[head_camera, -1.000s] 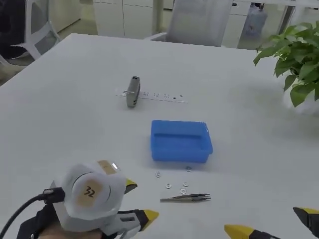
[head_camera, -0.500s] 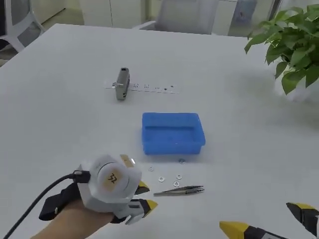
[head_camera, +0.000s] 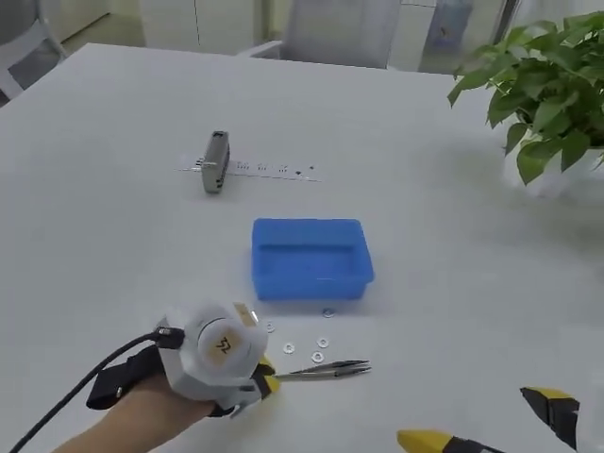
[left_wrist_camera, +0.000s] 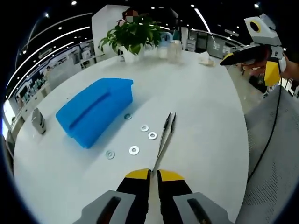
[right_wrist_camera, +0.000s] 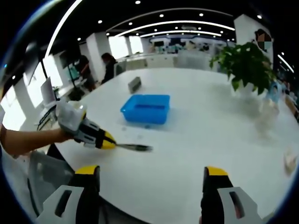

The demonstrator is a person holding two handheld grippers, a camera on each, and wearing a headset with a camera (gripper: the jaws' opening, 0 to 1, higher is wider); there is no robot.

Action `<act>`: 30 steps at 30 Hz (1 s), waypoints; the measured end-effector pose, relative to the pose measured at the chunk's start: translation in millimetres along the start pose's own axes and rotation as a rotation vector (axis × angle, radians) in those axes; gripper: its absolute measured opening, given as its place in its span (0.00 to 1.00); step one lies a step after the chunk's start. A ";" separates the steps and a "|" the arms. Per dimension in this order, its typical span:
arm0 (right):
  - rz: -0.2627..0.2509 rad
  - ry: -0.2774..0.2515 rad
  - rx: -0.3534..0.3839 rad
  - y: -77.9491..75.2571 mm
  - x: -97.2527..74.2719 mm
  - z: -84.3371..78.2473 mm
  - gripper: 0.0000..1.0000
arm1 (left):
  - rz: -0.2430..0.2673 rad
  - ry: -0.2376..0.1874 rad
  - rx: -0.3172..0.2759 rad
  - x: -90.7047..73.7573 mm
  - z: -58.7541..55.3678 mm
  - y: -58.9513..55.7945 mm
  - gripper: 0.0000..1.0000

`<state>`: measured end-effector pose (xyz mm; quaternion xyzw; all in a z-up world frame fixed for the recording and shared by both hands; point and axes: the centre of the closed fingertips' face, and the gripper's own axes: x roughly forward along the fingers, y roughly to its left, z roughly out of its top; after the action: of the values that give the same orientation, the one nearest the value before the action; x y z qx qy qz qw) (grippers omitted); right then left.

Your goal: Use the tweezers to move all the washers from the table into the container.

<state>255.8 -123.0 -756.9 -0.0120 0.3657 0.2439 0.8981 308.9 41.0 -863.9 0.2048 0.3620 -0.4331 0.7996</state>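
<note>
Left gripper (left_wrist_camera: pixel 154 174) has moved in from the left onto the tweezers (left_wrist_camera: pixel 164 135) and now pinches their handle end, right gripper (right_wrist_camera: pixel 151 171) idle with jaws wide apart; washers (left_wrist_camera: pixel 134 150) lie loose on the table (head_camera: pixel 453 283) just near of the blue container (left_wrist_camera: pixel 93 112), so transfers can likely start.

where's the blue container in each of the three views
Head view: blue rectangular plastic container at centre.
Left gripper view: container left of centre.
Right gripper view: container above centre, slightly left.
Shared landmark: leafy green potted plant.
</note>
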 end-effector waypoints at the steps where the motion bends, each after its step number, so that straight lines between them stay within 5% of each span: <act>1: 0.001 0.003 -0.001 0.3 0.0 -0.4 0.90 | -0.008 0.002 0.005 1.6 0.2 -0.7 0.02; 8: 0.019 0.012 -0.015 7.7 2.9 0.2 0.90 | -0.026 -0.019 0.046 -0.6 8.9 -4.2 0.00; 20: 0.098 0.010 -0.080 41.3 12.4 3.8 0.85 | 0.024 -0.120 0.082 -55.9 30.7 -20.2 0.00; 25: 0.161 0.017 -0.117 59.4 16.3 3.4 0.77 | 0.037 -0.164 0.070 -80.2 41.7 -31.0 0.00; 30: 0.255 0.060 -0.177 80.6 24.5 -4.9 0.60 | 0.033 -0.200 0.074 -98.0 50.5 -41.2 0.00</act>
<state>231.7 -42.5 -764.1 -0.0519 0.3681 0.3868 0.8439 258.9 39.7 -757.3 0.1959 0.2608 -0.4513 0.8307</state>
